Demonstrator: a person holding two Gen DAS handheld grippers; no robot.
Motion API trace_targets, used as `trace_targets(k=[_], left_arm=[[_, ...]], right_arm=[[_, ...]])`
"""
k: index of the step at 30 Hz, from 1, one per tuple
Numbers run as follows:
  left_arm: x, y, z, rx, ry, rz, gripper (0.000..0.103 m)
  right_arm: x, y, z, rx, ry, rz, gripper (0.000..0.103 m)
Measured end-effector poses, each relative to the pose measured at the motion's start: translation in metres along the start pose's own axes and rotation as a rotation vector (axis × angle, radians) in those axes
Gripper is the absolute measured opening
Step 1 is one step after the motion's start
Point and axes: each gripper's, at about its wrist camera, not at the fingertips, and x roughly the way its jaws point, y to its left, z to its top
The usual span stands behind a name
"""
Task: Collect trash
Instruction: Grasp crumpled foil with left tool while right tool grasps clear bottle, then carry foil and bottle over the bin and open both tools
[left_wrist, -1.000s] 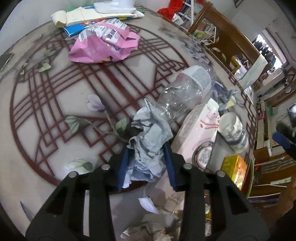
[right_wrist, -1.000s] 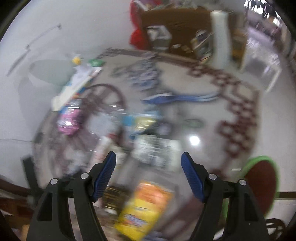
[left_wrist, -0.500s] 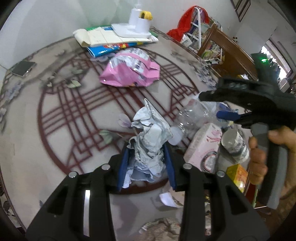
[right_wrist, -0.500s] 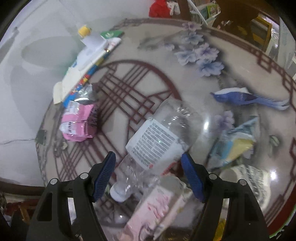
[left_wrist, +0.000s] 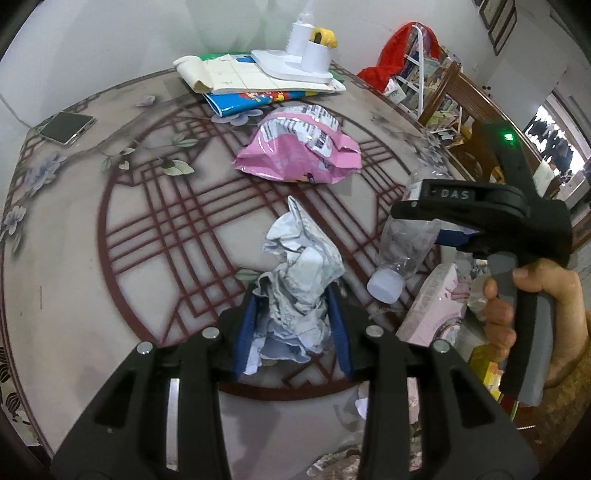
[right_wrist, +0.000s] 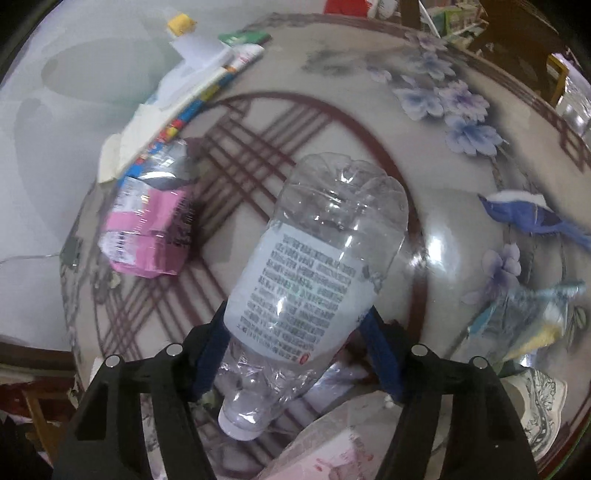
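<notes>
The left hand-held gripper (left_wrist: 291, 332) has its blue pads (left_wrist: 243, 332) pressed on both sides of a crumpled paper ball (left_wrist: 299, 284), so it is nearly closed and holds this paper firmly. The paper ball sits over the round table (left_wrist: 74, 258), near the middle of the dark red lattice pattern printed on its top.

To the right of the paper ball lies a clear plastic bottle (right_wrist: 314, 273) on its side, with its white cap (left_wrist: 384, 288) pointing toward the paper ball. The right hand-held gripper (right_wrist: 295, 350) is around the lower part of this bottle, and a person's hand (left_wrist: 532, 321) grips its handle. Its jaws are closing, with the bottle between them; the pads look very close to the bottle walls, but I cannot tell if they already press on it.

Beyond the paper ball, farther on the table, lies a pink snack bag (left_wrist: 299, 155). Behind the bag is a stack of books and papers (left_wrist: 255, 77). A pink and white carton (left_wrist: 436, 306) lies just beside the bottle cap, at the right of the paper ball. A phone (left_wrist: 66, 127) rests far to the left of the bag, near the table edge.
</notes>
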Motion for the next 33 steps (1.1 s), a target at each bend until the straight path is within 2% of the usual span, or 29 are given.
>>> trace_targets(k=[5, 11, 20, 25, 33], left_arm=[[-0.014, -0.008, 0.006, 0.014, -0.041, -0.006, 0.036], [-0.041, -0.029, 0.015, 0.057, -0.107, -0.022, 0.036], [-0.085, -0.076, 0.015, 0.155, -0.203, -0.071, 0.036], [-0.11, -0.105, 0.01, 0.209, -0.255, -0.11, 0.036], [-0.134, -0.151, -0.005, 0.302, -0.289, -0.171, 0.036]], right_arm=[[-0.042, 0.009, -0.002, -0.029, -0.077, 0.057, 0.066], [-0.107, 0.005, -0.021, -0.05, -0.175, 0.139, 0.066], [-0.185, -0.01, -0.068, -0.076, -0.329, 0.085, 0.063], [-0.218, -0.034, -0.091, -0.049, -0.388, 0.061, 0.063], [-0.26, -0.079, -0.134, 0.029, -0.467, 0.002, 0.063]])
